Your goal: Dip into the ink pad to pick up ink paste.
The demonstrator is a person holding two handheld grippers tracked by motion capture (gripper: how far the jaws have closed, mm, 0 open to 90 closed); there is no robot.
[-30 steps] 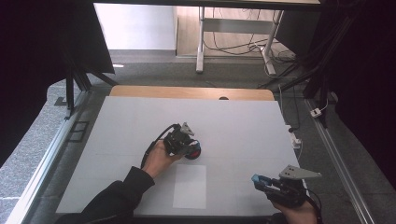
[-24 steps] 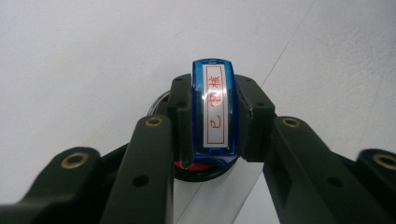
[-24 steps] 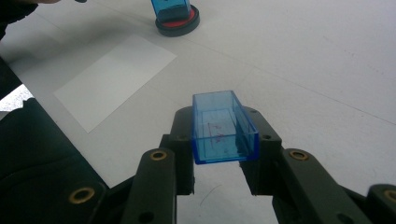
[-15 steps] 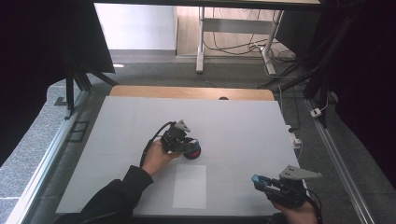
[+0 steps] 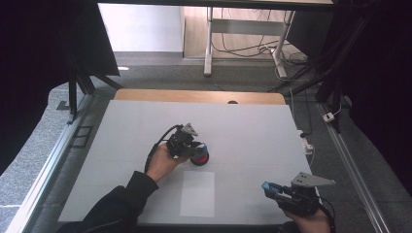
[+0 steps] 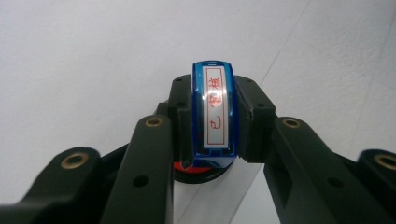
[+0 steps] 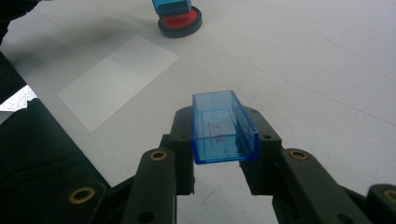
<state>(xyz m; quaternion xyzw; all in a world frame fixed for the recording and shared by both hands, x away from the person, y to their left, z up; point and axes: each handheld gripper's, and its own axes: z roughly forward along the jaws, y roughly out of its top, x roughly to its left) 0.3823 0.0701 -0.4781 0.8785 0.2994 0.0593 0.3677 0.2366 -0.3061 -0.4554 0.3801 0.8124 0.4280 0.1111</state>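
Observation:
My left gripper (image 6: 214, 119) is shut on a blue stamp (image 6: 214, 112) with a white label bearing red characters. The stamp stands on a round red ink pad (image 6: 201, 171) in a black case. In the high view the left gripper (image 5: 193, 146) sits at the table's middle over the ink pad (image 5: 200, 158). My right gripper (image 7: 219, 140) is shut on a clear blue stamp cap (image 7: 222, 127), open side up, held above the table. From above, the right gripper (image 5: 273, 189) hovers at the front right with the cap (image 5: 270, 187). A white sheet of paper (image 5: 197, 192) lies between them.
The white table (image 5: 252, 131) has a wooden strip along its far edge (image 5: 199, 96). A person's dark sleeve (image 5: 114, 206) comes in at the front left. Cables and a metal frame stand beyond the table.
The left gripper with the stamp has shifted slightly, staying on the ink pad. The right gripper has kept still.

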